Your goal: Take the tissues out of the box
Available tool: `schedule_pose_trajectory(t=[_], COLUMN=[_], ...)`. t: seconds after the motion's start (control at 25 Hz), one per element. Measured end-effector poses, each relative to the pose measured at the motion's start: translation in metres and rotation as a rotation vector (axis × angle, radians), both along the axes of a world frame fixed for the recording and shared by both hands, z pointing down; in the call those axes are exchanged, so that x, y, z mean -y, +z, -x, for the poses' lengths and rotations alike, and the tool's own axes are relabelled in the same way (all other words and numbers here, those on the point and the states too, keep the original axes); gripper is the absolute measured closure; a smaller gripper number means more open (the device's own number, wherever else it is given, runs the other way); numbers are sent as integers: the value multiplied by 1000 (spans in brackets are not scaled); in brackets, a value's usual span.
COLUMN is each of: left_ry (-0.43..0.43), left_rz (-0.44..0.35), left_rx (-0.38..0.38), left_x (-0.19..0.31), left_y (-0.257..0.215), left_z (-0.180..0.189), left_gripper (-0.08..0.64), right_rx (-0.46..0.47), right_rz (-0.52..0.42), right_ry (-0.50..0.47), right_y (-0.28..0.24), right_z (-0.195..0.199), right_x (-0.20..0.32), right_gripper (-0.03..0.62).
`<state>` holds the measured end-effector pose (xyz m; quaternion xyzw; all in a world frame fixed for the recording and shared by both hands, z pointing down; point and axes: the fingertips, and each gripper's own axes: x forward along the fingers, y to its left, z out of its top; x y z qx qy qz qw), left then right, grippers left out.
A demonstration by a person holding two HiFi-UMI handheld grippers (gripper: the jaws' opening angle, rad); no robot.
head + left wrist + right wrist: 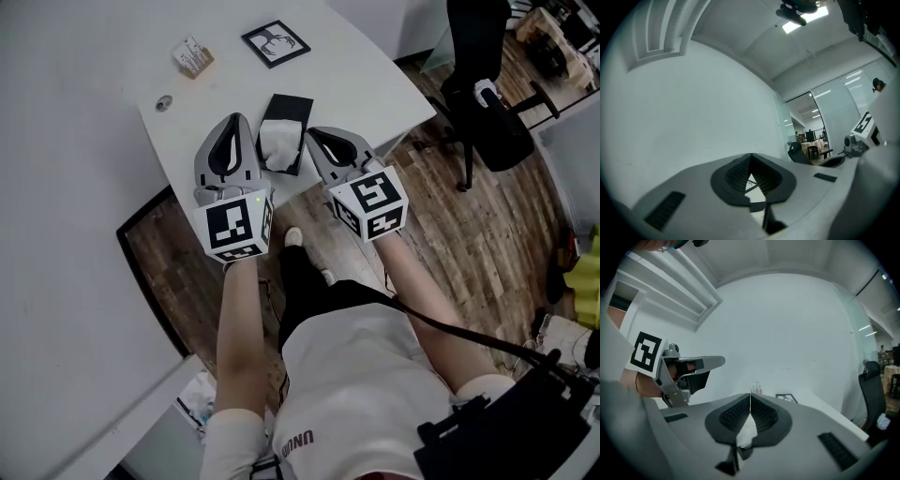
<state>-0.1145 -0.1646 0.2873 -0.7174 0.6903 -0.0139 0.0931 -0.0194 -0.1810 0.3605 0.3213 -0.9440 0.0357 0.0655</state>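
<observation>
A black tissue box (289, 122) lies on the white table (103, 56) near its front edge, with a white tissue (277, 147) sticking out of its near end. My left gripper (234, 120) hovers just left of the box, jaws shut and empty (751, 157). Just right of the box my right gripper (312, 132) is also shut (750, 397). Something white shows through the gap under its pads. I cannot tell whether that is the tissue or the table. Neither gripper visibly touches the tissue.
A black picture frame (276, 43) and a small card holder (192, 57) stand farther back on the table, with a round grommet (164, 103) to the left. A black office chair (483, 103) stands on the wooden floor (469, 234) to the right. My legs are below the table edge.
</observation>
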Motion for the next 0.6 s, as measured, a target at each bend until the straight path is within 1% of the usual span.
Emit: schedule_pose_trajectory(t=[0.32, 0.6], left_ry=[43, 77], left_rz=[27, 46], left_rx=[-9, -20], left_x=[42, 74], left_y=[10, 16], left_z=[14, 25], left_gripper=[548, 548], right_rx=[-31, -60], right_rz=[34, 100], right_ry=[11, 6], right_y=[18, 40], right_z=[16, 27], right_x=[31, 50], right_gripper=[572, 572])
